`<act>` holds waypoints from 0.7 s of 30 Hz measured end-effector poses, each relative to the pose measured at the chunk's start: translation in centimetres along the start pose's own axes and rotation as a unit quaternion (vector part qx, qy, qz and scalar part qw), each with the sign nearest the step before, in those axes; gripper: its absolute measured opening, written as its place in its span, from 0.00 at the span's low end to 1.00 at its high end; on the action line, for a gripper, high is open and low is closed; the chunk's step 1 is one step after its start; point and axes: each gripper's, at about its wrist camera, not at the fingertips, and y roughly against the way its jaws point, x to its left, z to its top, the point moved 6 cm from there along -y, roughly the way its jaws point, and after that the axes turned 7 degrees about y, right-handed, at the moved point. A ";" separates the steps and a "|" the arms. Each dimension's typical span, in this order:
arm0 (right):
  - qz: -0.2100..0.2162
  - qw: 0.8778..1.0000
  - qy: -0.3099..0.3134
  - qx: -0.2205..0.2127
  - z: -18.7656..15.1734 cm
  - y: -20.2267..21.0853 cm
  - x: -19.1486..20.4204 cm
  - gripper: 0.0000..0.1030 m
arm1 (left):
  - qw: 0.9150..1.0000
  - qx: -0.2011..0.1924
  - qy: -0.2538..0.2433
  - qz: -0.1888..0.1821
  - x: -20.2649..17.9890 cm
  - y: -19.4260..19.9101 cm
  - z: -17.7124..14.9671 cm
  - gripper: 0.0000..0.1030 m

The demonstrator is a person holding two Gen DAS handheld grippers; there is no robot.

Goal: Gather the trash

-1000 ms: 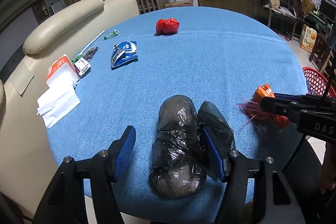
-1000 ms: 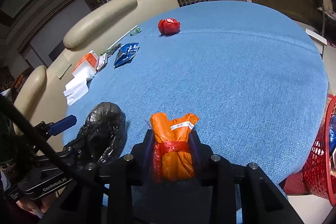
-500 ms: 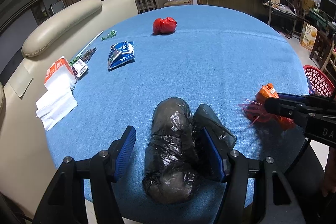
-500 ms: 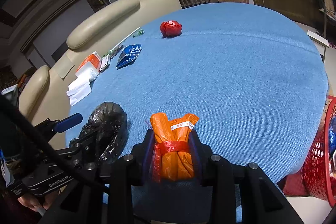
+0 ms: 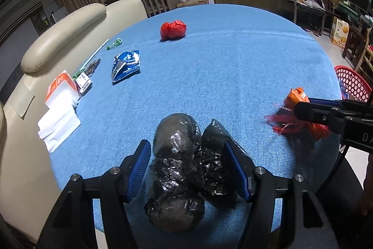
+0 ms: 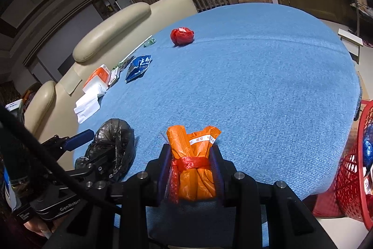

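Observation:
A crumpled black plastic bag [image 5: 184, 167] lies at the near edge of the blue table [image 5: 233, 67]. My left gripper [image 5: 190, 161] has its blue-padded jaws around the bag, closed in on its sides. The bag also shows in the right wrist view [image 6: 112, 151]. My right gripper [image 6: 190, 162] is shut on an orange bundle tied with red netting [image 6: 193, 160], seen from the side in the left wrist view [image 5: 298, 109]. A red mesh basket [image 6: 352, 179] stands beside the table at the right, also in the left wrist view [image 5: 352, 83].
Further back lie a red crumpled bag [image 5: 173, 29], a blue snack packet [image 5: 126, 64], a white straw and green wrapper [image 5: 114, 43], small packets [image 5: 84, 81] and white tissues [image 5: 58, 125]. A cream sofa [image 5: 58, 39] borders the table's left side.
The left gripper's jaws have closed in on the black bag, and the bag has shifted and crumpled between them. The right gripper still holds the orange bundle, shifted slightly.

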 end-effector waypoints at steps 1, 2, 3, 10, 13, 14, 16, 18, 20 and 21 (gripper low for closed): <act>0.001 1.000 -0.001 -0.001 0.0 0.0 -0.1 0.35 | 1.000 0.000 -0.002 -0.001 -0.1 0.0 0.0 0.64; 0.001 1.000 -0.002 -0.002 0.0 0.1 -0.2 0.35 | 1.000 -0.001 -0.005 -0.001 -0.3 0.0 0.0 0.64; 0.001 1.000 -0.003 -0.002 0.0 0.1 -0.3 0.35 | 1.000 -0.002 -0.009 -0.001 -0.5 0.1 0.1 0.64; 0.003 1.000 -0.014 -0.009 0.0 0.6 -1.2 0.35 | 0.999 -0.012 -0.032 0.000 -1.8 0.5 0.3 0.57; 0.004 1.000 -0.018 -0.011 0.0 0.8 -1.6 0.35 | 0.999 -0.011 -0.038 0.001 -2.3 0.5 0.4 0.54; 0.004 1.000 -0.019 -0.012 0.0 0.9 -1.8 0.35 | 0.999 -0.011 -0.039 0.001 -2.4 0.5 0.4 0.53; 0.003 1.000 -0.021 -0.014 -0.1 1.1 -2.0 0.35 | 0.999 -0.011 -0.043 0.001 -2.6 0.4 0.5 0.47; 0.003 1.000 -0.025 -0.016 -0.1 1.3 -2.3 0.35 | 0.999 -0.012 -0.048 0.002 -2.9 0.4 0.5 0.44; 0.002 0.999 -0.027 -0.017 -0.1 1.4 -2.6 0.35 | 0.999 -0.012 -0.050 0.001 -3.1 0.4 0.6 0.43; 0.002 0.999 -0.029 -0.018 -0.2 1.5 -2.8 0.35 | 0.999 -0.012 -0.051 0.000 -3.2 0.5 0.7 0.39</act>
